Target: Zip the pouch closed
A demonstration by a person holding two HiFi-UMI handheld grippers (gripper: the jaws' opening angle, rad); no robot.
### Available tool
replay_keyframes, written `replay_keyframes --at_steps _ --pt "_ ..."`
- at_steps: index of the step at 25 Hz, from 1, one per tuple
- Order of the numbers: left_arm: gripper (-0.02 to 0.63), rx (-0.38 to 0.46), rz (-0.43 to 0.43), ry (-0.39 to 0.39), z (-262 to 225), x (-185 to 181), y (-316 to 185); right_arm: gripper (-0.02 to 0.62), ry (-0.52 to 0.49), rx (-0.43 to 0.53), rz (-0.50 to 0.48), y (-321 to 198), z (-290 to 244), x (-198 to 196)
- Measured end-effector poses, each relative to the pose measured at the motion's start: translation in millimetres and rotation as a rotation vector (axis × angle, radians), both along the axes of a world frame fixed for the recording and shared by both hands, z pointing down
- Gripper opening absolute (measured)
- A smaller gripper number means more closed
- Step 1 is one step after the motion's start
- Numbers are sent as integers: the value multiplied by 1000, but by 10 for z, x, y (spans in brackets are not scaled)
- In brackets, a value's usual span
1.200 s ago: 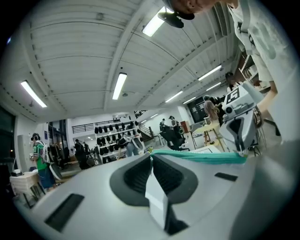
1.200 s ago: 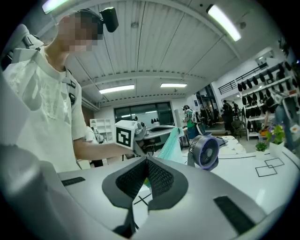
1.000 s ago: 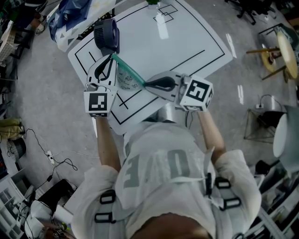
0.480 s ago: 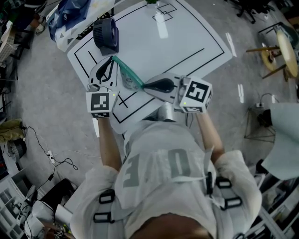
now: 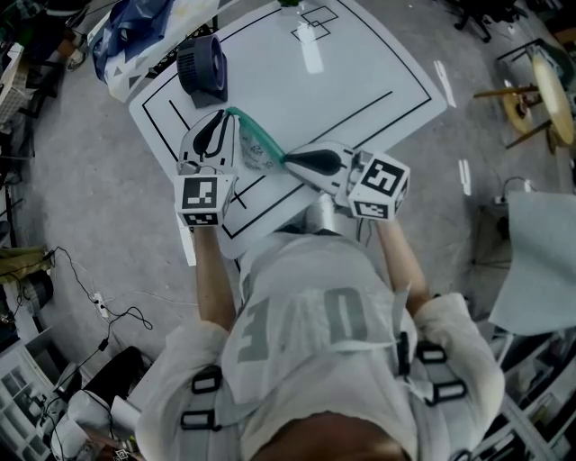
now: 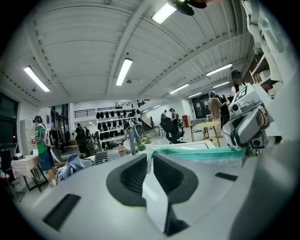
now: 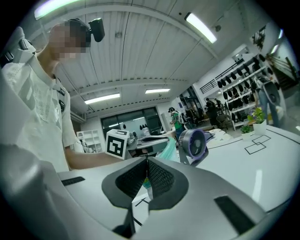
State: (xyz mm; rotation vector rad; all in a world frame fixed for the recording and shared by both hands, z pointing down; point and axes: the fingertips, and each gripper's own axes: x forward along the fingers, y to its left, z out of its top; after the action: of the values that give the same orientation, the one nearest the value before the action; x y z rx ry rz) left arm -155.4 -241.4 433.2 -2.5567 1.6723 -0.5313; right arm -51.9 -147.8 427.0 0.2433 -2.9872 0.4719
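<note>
Both jaws are shut on the pouch (image 5: 255,144) — the left gripper (image 5: 224,115) pinches one end, the right gripper (image 5: 290,161) the other. The pouch is thin, clear plastic with a green zip strip, stretched flat over the white worktop (image 5: 360,81). Both arms reach forward, almost level.

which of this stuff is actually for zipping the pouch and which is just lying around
For the job:
- pouch, stretched between the grippers
- left gripper, shut on one end
- right gripper, shut on the other end

Just lying about:
- small fan on the table
- blue cloth beyond the fan
</note>
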Motion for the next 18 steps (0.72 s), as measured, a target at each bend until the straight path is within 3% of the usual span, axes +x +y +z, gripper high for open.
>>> replay_keyframes --at_steps 5,12,13,15,18 --pt "23 56 53 13 -122 172 -33 9 -1 -22 178 -350 74 244" --pt "26 68 90 18 -148 315 -23 11 108 3 412 -752 240 687" --pt "28 70 94 21 -155 329 -24 21 116 6 441 -794 250 748" --pt "37 81 102 30 -191 358 -30 171 119 10 495 -868 253 860" --pt "57 108 115 43 -290 408 -52 175 120 25 552 -940 215 985"
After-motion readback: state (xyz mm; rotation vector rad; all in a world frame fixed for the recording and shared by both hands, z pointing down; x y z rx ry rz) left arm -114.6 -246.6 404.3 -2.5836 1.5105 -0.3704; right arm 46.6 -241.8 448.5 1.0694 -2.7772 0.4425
